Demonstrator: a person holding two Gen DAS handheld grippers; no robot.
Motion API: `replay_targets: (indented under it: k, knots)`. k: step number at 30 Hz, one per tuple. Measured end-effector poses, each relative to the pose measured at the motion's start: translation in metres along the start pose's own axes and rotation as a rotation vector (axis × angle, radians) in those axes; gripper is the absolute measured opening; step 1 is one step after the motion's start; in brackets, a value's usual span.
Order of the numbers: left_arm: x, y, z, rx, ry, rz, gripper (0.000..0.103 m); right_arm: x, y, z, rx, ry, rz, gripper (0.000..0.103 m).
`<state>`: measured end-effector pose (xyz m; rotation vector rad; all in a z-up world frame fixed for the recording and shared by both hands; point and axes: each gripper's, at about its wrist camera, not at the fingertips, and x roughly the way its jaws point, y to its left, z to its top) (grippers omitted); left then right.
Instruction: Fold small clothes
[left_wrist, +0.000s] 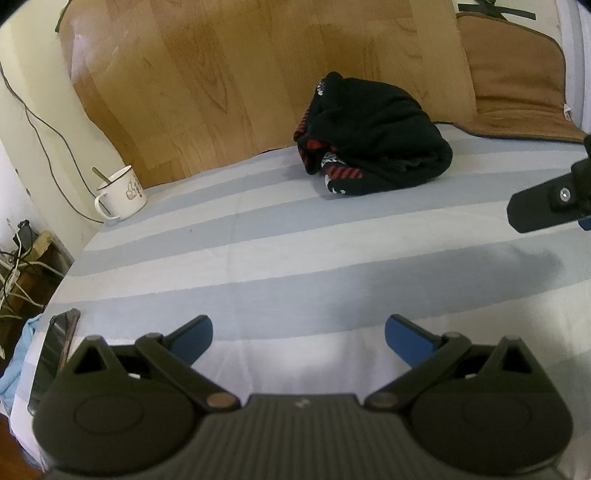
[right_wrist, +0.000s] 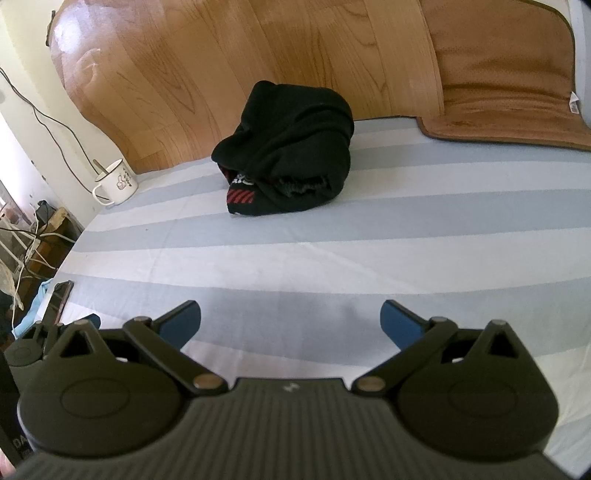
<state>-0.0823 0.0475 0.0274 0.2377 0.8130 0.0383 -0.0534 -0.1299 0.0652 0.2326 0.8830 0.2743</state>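
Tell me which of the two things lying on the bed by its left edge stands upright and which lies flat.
The white mug with a spoon stands upright near the headboard; the dark phone lies flat, nearer the left gripper.

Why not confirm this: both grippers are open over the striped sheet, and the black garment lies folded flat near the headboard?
Not folded flat: the black garment sits in a crumpled heap, as the right wrist view shows. The rest holds: left gripper and right gripper are open over the sheet, near the headboard.
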Motion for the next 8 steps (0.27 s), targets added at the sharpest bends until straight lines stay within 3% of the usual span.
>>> replay_targets:
  k: [8]
  knots:
    - [-0.0009,0.0019,-0.0007,0.003,-0.005,-0.036,0.103,0.0014,0.0024,-0.0003,-0.006,0.002,0.002,0.103]
